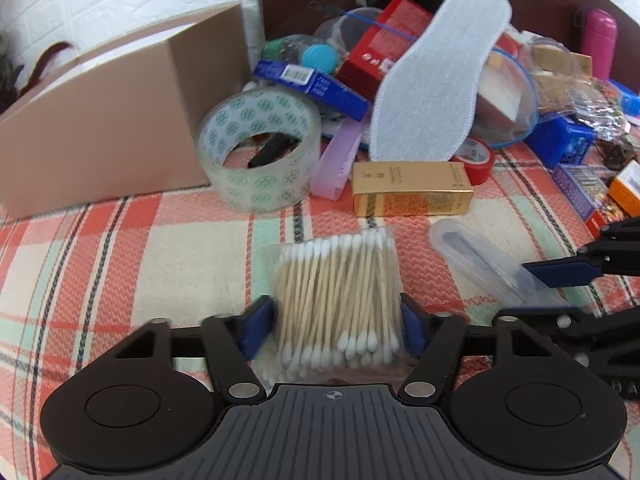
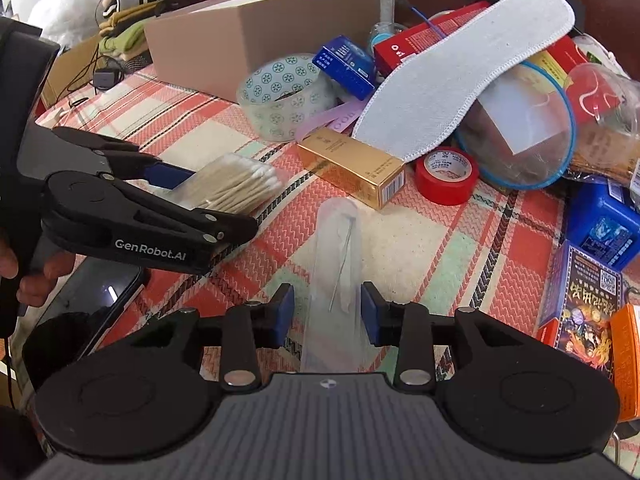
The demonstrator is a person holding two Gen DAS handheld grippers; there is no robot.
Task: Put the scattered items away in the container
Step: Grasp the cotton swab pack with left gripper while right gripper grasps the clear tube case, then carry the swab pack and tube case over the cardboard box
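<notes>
Left gripper (image 1: 338, 330) closed partway, blue pads against both sides of clear packet of wooden cotton swabs (image 1: 336, 296) on plaid cloth (image 1: 120, 240). Right gripper (image 2: 327, 314) half open, straddling clear plastic sleeve (image 2: 338, 264), contact unclear. Only right view shows phone (image 2: 88, 300) at left. Tan cardboard box (image 1: 100, 120) beyond, well apart from both.

Probably home: plaid cloth (image 1: 120, 264), household clutter, piled clothes (image 2: 132, 4).
</notes>
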